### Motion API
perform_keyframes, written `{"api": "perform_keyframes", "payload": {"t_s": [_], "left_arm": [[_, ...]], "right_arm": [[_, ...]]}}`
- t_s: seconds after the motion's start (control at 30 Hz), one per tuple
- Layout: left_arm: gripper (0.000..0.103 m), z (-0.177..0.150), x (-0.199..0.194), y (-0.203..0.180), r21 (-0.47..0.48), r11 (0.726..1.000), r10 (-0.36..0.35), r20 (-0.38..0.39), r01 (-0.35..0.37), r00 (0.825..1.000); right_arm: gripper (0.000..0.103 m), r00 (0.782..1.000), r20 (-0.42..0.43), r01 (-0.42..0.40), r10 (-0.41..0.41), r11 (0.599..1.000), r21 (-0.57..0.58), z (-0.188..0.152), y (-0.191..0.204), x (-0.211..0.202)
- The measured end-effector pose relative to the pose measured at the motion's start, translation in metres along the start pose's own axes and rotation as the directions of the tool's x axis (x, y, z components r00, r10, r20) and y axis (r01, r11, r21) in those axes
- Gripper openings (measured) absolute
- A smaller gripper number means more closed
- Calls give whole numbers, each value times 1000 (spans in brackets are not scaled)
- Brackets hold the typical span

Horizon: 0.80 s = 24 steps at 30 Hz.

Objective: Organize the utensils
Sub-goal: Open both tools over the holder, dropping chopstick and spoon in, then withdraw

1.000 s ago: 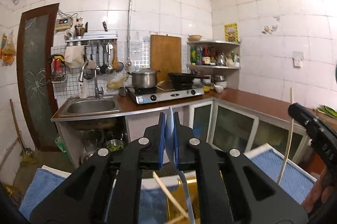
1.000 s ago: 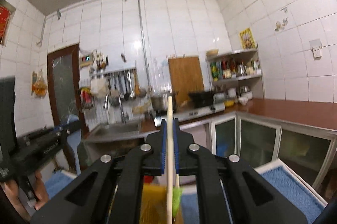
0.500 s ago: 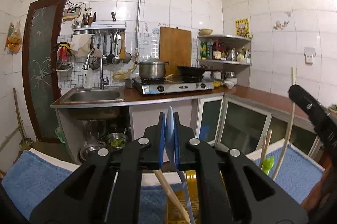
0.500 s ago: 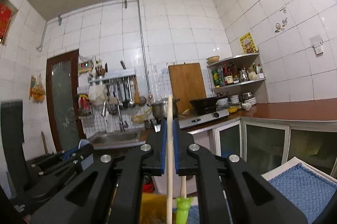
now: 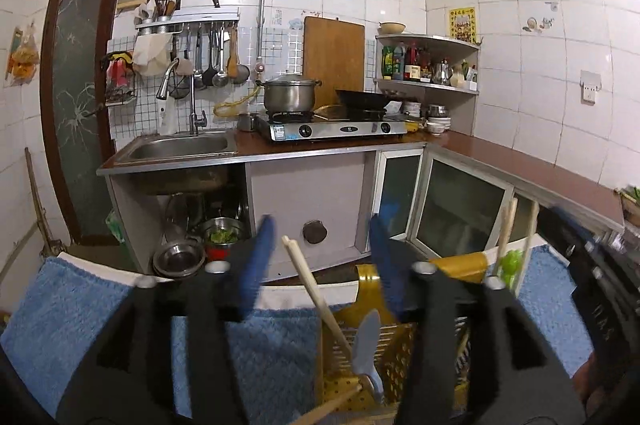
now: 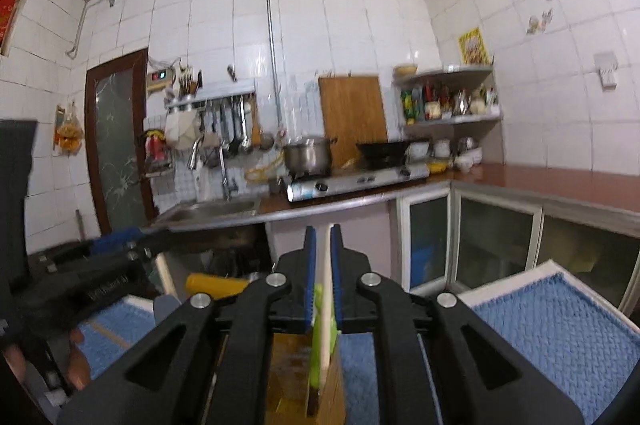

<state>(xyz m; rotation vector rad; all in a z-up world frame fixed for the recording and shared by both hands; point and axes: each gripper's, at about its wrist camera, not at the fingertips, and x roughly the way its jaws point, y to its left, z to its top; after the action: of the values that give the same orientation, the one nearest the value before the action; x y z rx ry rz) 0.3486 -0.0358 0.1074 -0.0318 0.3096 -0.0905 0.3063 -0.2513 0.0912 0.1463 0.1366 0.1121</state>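
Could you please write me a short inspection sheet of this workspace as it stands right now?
Surface: blue towel mat covers it.
Job's things: yellow perforated plastic utensil holder holds a pale blue-grey spoon, a cream chopstick and a lime green utensil.
Clutter: nothing seen.
Grippers: left gripper has just been opening, nothing between its jaws; right gripper shut on a cream stick above the holder.
Cables: nothing seen.
Surroundings: steel sink, lidded pot on gas stove, wooden board.
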Motion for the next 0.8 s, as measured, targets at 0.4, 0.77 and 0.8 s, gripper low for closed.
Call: {"api": "perform_keyframes", "payload": {"t_s": [0.4, 0.77, 0.8], "left_arm": [[92, 0, -78, 33, -49, 998, -48, -139, 41, 989], [97, -79, -111, 47, 23, 999, -17, -315, 26, 949], [98, -85, -112, 47, 27, 999, -13, -325, 23, 946]], "right_arm": [[52, 965, -243, 90, -97, 995, -42, 1, -13, -67], [52, 874, -463, 147, -150, 988, -43, -67, -19, -118], [52, 870, -470, 148, -150, 988, -41, -72, -18, -120]]}}
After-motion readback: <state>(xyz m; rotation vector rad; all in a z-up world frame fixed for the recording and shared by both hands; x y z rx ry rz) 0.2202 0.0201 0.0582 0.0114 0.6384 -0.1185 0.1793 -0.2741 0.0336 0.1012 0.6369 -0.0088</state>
